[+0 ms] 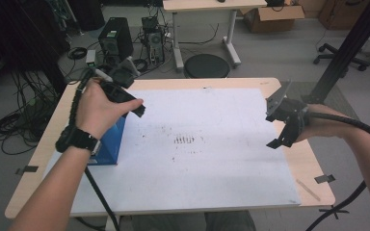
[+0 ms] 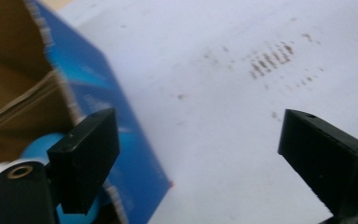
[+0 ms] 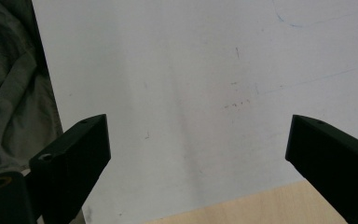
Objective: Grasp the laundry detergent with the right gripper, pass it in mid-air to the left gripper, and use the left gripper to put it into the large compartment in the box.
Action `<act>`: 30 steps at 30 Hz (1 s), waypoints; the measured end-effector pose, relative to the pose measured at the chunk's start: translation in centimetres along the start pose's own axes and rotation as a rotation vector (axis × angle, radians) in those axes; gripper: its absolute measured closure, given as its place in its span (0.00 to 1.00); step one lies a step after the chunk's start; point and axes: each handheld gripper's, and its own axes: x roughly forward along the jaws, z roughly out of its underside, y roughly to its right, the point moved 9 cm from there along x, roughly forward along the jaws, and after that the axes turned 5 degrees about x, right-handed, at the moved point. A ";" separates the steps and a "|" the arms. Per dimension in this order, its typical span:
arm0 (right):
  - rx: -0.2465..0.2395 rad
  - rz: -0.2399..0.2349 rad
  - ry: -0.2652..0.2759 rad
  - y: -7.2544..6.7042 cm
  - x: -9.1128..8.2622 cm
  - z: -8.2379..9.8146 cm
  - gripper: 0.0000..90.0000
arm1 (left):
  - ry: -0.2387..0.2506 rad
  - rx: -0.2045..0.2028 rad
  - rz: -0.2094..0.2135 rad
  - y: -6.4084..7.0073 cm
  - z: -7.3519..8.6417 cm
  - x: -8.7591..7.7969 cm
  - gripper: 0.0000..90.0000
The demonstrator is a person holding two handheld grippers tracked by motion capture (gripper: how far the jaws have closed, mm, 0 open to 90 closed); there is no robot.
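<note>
Left gripper (image 2: 200, 163) hangs open beside box (image 1: 110, 142) at nine o'clock | right gripper (image 3: 198, 163) open, empty at three | lift clear before swinging.

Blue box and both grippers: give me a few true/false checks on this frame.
1. The blue box sits at the left edge of the white sheet. True.
2. The left gripper is clamped on the box. False: its jaws stand apart with nothing between them, beside the box's open top.
3. The box holds a light blue object. True.
4. The right gripper holds a pen. False: it is open, with bare sheet between its jaws.
5. The dark smudges lie under the right gripper. False: they are near the sheet's middle.
</note>
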 end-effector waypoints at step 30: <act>0.009 -0.027 -0.008 0.4 0.8 0.4 0.07 | -0.035 0.180 0.160 8.8 -2.1 6.0 0.05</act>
